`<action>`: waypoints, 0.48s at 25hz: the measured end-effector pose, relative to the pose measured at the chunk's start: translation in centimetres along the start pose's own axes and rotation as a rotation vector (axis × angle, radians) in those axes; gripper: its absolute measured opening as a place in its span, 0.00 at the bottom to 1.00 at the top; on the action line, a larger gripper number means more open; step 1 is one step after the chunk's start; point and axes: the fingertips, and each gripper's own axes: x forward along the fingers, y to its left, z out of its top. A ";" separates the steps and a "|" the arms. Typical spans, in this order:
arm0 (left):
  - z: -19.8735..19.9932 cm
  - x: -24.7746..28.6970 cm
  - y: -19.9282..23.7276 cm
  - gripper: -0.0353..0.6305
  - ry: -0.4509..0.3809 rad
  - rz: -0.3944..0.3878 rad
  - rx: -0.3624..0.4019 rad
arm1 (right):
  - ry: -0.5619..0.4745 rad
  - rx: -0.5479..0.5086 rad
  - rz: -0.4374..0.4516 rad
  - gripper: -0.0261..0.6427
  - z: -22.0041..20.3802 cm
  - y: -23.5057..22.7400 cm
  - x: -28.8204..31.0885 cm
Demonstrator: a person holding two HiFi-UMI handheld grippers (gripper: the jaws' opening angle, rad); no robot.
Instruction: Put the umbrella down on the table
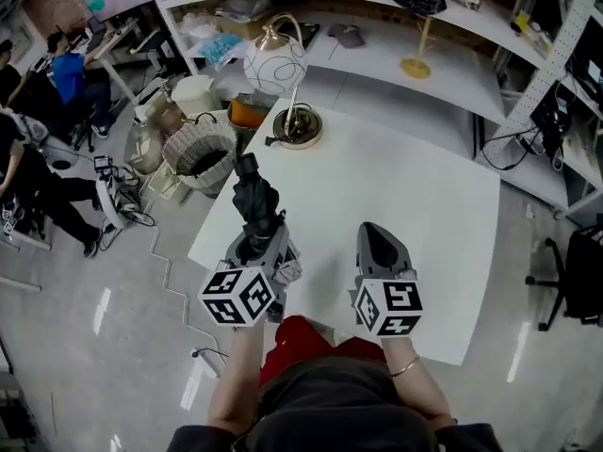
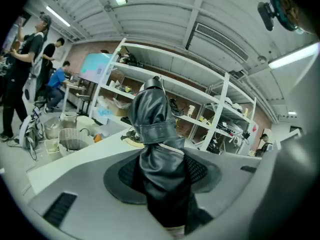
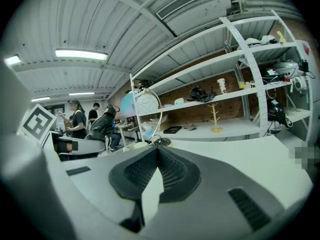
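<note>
The black folded cloth umbrella (image 2: pixel 156 134) is shining glossy and creased; the white smooth bench (image 1: pixel 405 196) is looking matt.

Seen from above, the person wears a dark grey top (image 1: pixel 330 408), which fills the view behind both grippers. A red garment (image 1: pixel 300 339) shows behind and between the two. The forearms behind each gripper are uncovered. A thin bracelet (image 1: pixel 405 368) circles the wrist directly behind the right gripper (image 1: pixel 375 228).

The left gripper (image 1: pixel 256 241) and the right gripper look alike. Each has a smooth, light grey moulded shell that tapers toward the jaw tips. At the rear of each sits a white cube printed with black square markers: the left cube (image 1: pixel 238 296) and the right cube (image 1: pixel 387 307). Each jaw is lined with a black, finely ribbed pad (image 3: pixel 175 171) set in a dark oval recess. A narrow dark slot (image 3: pixel 248 209) is cut into the shell behind the pad.
</note>
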 end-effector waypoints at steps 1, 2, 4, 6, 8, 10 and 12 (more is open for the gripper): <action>0.0 0.8 -0.1 0.34 0.016 -0.024 0.011 | -0.006 0.006 -0.029 0.06 0.1 -0.4 0.1; 0.0 1.5 -0.3 0.34 0.032 -0.048 0.024 | -0.012 0.011 -0.057 0.06 0.2 -0.8 0.1; 0.0 2.9 -0.8 0.34 0.067 -0.098 0.047 | -0.023 0.022 -0.114 0.06 0.4 -1.5 0.2; -0.2 4.2 -1.2 0.34 0.101 -0.143 0.067 | -0.031 0.033 -0.166 0.06 0.5 -2.1 0.2; -0.3 5.3 -1.4 0.34 0.133 -0.180 0.089 | -0.039 0.044 -0.215 0.06 0.5 -2.5 0.2; -0.4 6.4 -1.8 0.34 0.161 -0.221 0.106 | -0.049 0.057 -0.267 0.06 0.6 -3.1 0.0; -0.5 7.4 -2.2 0.34 0.188 -0.265 0.120 | -0.056 0.067 -0.318 0.06 0.6 -3.7 -0.3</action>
